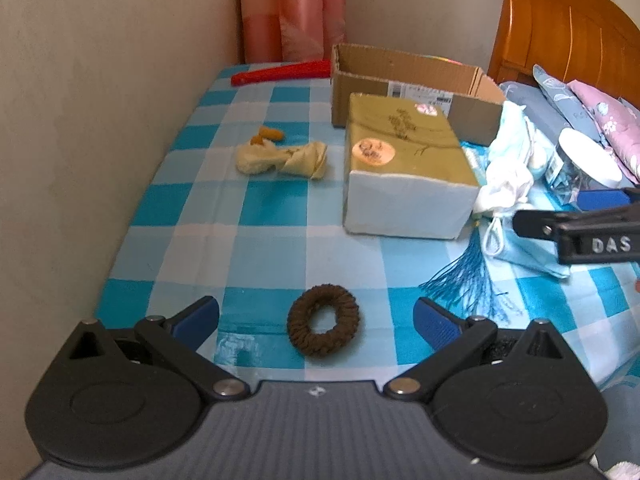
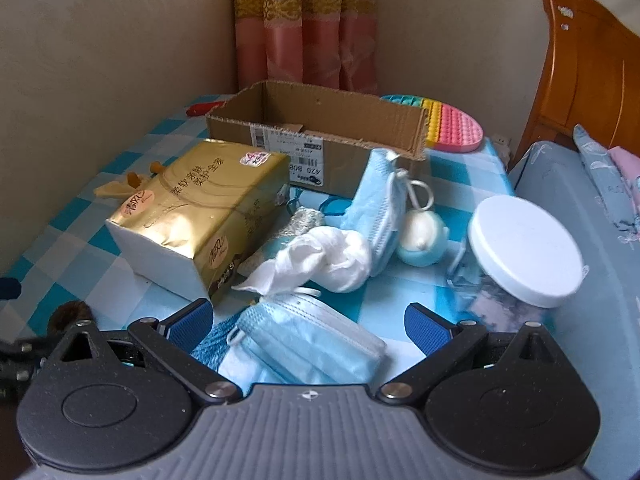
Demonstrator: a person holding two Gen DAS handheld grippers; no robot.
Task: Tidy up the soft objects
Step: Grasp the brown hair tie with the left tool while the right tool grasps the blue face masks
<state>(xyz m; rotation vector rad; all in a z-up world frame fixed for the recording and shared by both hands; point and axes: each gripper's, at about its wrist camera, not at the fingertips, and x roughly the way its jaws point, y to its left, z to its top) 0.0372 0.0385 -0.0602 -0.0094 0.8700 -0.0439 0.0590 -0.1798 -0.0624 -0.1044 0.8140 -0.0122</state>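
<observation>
The left gripper (image 1: 316,316) is wide open and holds nothing. A brown hair tie (image 1: 323,321) lies flat on the blue checked cloth (image 1: 168,240), right between its two fingers but not touching them. Farther back sits a yellow rag (image 1: 282,157), and next to it a gold tissue pack (image 1: 404,168). Behind the pack stands an open cardboard box (image 1: 404,76).

The right gripper (image 2: 308,322) is wide open too, with nothing in it. A blue face mask (image 2: 308,344) lies between its fingers. Just past the mask is a crumpled white cloth (image 2: 320,264), touching another blue mask (image 2: 376,208). A jar with a white lid (image 2: 524,250) sits to the right, near a small round blue toy (image 2: 420,240).
</observation>
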